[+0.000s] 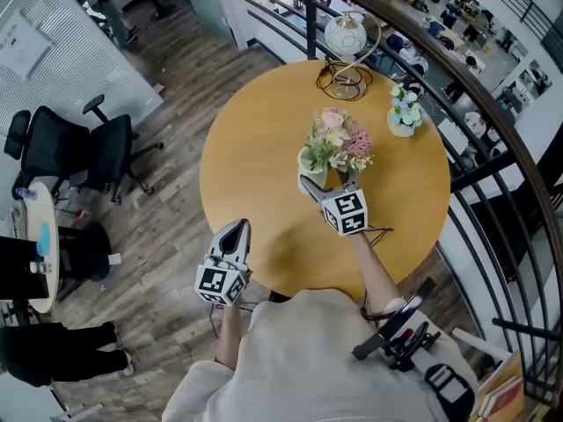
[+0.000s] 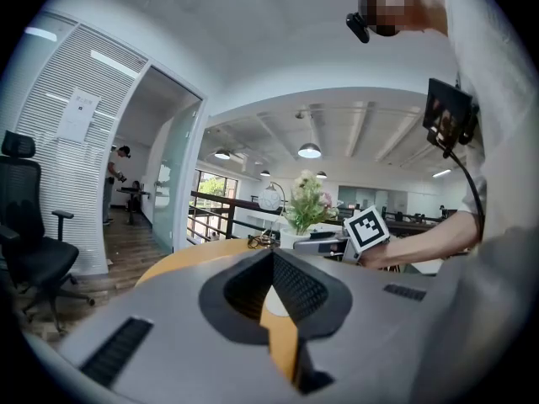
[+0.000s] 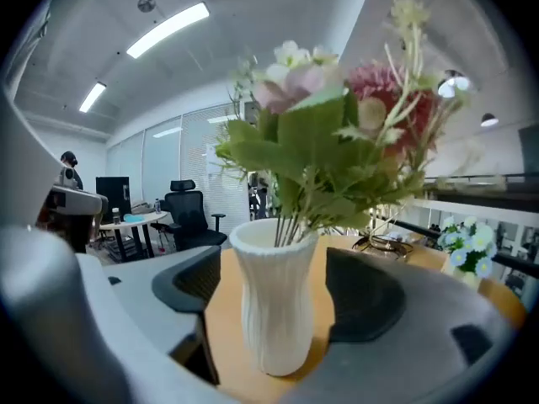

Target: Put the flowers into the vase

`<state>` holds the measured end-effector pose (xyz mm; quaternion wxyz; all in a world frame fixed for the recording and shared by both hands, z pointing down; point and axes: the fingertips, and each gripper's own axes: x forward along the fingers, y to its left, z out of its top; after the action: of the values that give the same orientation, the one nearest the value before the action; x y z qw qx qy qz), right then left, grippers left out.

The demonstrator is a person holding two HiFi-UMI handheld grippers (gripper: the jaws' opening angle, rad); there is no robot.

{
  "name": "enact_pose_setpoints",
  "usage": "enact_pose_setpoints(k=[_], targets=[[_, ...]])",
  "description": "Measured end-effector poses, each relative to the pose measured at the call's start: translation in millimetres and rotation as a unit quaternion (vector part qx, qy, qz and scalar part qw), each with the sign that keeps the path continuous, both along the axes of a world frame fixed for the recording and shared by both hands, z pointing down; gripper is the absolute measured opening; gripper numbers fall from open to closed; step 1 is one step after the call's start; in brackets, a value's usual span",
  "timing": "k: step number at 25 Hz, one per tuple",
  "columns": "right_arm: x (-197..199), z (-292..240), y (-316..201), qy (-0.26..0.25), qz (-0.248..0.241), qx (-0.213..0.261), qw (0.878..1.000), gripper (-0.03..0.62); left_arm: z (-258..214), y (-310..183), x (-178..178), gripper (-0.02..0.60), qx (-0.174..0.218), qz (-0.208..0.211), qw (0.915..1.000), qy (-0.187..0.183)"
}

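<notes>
A white ribbed vase (image 3: 275,310) stands upright on the round wooden table (image 1: 255,165), with a bunch of pink and white flowers (image 3: 337,133) and green leaves standing in it. My right gripper (image 3: 274,263) is open around the vase, one pad on each side, with table showing in the gap on the left. From the head view the vase (image 1: 313,167) and flowers (image 1: 339,143) sit near the table's middle, with the right gripper (image 1: 321,183) at its near side. My left gripper (image 1: 236,232) hovers over the table's near edge, shut and empty.
A white globe lamp (image 1: 347,35) on a wire base and a small pot of white flowers (image 1: 405,112) stand at the table's far side. A dark railing (image 1: 493,139) curves behind the table. Black office chairs (image 1: 79,148) stand on the wooden floor at the left.
</notes>
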<state>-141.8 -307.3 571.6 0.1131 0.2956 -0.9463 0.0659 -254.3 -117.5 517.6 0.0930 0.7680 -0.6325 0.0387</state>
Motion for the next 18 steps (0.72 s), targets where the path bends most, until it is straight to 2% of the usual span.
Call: enact_pose_setpoints(k=[8,16,18], targets=[[10,43,3,0.033,0.007,-0.046,0.998,0.387,2,-5,-1,0.006,-0.003,0.001,1.0,0.0],[13,60,24,0.037,-0.032,-0.064,0.997,0.383,0,-18,19,0.006,0.006,0.024,0.9996,-0.01],[23,63,26,0.032,-0.029,-0.072,0.996,0.353,0,-22,25,0.006,0.007,0.027,0.9995,-0.011]])
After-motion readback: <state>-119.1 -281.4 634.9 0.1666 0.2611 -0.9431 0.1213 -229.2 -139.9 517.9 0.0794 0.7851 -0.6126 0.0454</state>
